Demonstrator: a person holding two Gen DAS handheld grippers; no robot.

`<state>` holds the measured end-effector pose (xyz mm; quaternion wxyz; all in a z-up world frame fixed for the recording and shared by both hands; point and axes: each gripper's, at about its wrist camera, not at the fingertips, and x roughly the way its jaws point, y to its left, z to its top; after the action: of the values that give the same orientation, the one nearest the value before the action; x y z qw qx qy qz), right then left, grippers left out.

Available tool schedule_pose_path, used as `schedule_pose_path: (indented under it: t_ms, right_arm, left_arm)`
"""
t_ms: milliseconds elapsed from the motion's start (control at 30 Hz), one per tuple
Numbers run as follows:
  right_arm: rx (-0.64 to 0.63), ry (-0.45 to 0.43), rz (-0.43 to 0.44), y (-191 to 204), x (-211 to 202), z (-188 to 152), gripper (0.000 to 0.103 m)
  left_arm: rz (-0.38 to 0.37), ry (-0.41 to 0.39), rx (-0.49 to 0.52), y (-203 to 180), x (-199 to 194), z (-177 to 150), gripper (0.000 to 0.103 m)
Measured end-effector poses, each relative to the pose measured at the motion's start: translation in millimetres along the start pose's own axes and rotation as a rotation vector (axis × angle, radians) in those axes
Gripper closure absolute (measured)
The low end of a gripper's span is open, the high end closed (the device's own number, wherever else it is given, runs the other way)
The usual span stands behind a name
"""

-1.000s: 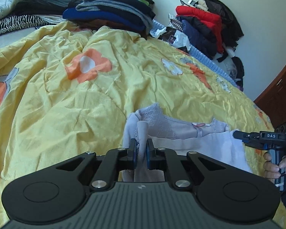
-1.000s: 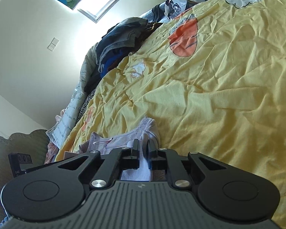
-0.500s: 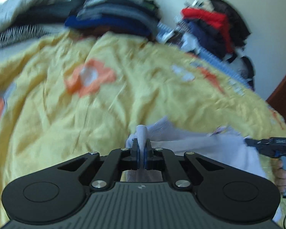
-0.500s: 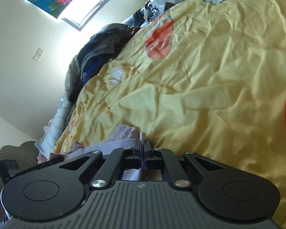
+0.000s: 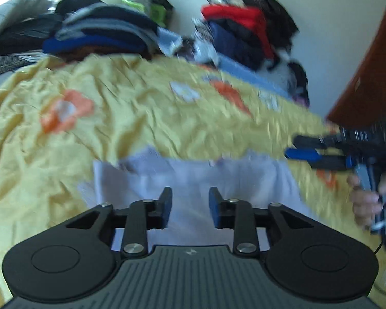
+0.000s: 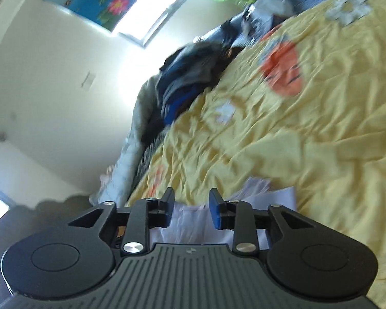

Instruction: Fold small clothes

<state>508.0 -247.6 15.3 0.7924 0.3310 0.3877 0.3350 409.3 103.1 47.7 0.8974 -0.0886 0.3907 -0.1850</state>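
A pale lilac small garment (image 5: 193, 172) lies flat on the yellow flowered bedspread (image 5: 141, 118), its lacy edge at the far side. My left gripper (image 5: 190, 193) hovers over its near part; the jaws are opening, with no cloth pinched between them. In the left wrist view, a hand (image 5: 365, 200) holds my right gripper (image 5: 292, 146) just off the garment's right edge. In the right wrist view, the right gripper (image 6: 190, 194) is also opening above the garment (image 6: 270, 195), with nothing gripped. Both views are motion-blurred.
Stacks of dark folded clothes (image 5: 103, 33) and a red and navy pile (image 5: 239, 33) line the far side of the bed. A brown wooden panel (image 5: 368, 77) stands at the right. The right wrist view shows the clothes pile (image 6: 187, 77), a wall and a bright window (image 6: 154, 7).
Both grippers were shut on folds of the lilac garment; now both have opened and let go. They have drawn back a little, and the garment lies spread flat.
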Motion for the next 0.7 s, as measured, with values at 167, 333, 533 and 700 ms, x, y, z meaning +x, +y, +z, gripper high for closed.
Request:
schedule_pose_path:
  t_ms: [167,333,533,700]
  right_arm:
    - [0.029,0.064,-0.162,-35.5,33.0,-17.7,0.087]
    - [0.088,0.010,-0.173,-33.5,8.2,-29.7,0.079]
    - [0.017,0.027,-0.101,-8.3,-57.7,-65.7,0.041]
    - [0.066,0.098,-0.177,-31.1,-90.2,-102.2,0.042]
  left_arm:
    - [0.057,0.007,0.002,5.9,21.9,-21.9,0.069]
    - [0.122,0.021,-0.027,-1.3,10.6,-19.8,0.069]
    - [0.172,-0.012,-0.159,9.2,-42.7,-45.3,0.029]
    - [0.251,0.059,-0.225,16.4,-64.4,-73.7,0.029]
